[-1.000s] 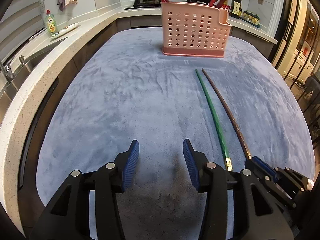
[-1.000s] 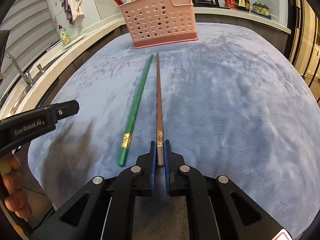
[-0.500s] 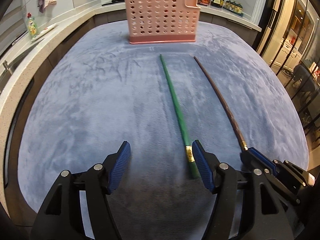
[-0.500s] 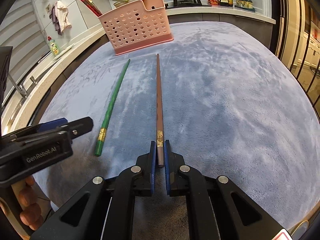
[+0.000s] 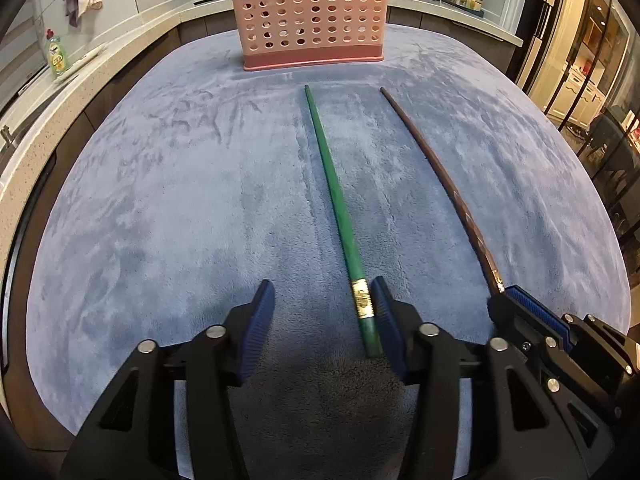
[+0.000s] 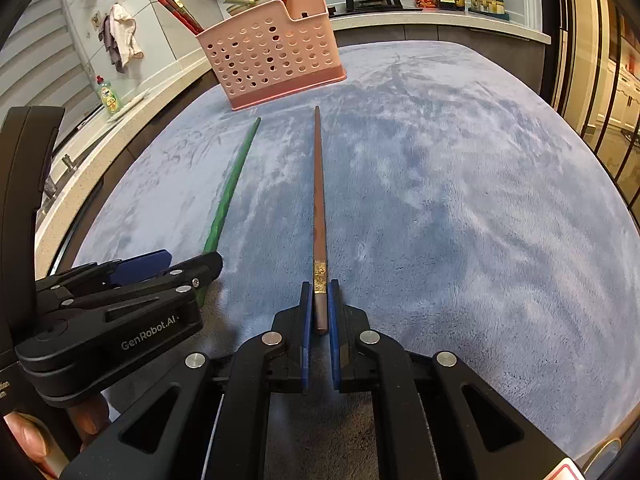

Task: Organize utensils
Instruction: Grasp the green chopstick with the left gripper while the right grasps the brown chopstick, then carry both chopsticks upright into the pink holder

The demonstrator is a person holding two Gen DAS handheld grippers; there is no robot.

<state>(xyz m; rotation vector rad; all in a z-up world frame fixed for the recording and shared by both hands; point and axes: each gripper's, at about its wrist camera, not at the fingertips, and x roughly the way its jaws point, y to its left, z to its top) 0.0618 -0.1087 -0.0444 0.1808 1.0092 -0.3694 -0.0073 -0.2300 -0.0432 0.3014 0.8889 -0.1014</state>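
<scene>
Fingers of the left gripper [image 5: 322,320] have just been closing around the thick end of the green chopstick [image 5: 336,204], which has come between them since a second ago and lies against the right-hand pad with a gap on the other side, so the grasp looks unfinished. Low in the right wrist view, the right gripper [image 6: 319,312] stays pinched on the brown chopstick [image 6: 319,200], whose tip points up the frame over the blue surface [image 6: 460,208]. Beyond both tips, top centre, stands the pink holder [image 5: 308,12], seemingly their destination.
</scene>
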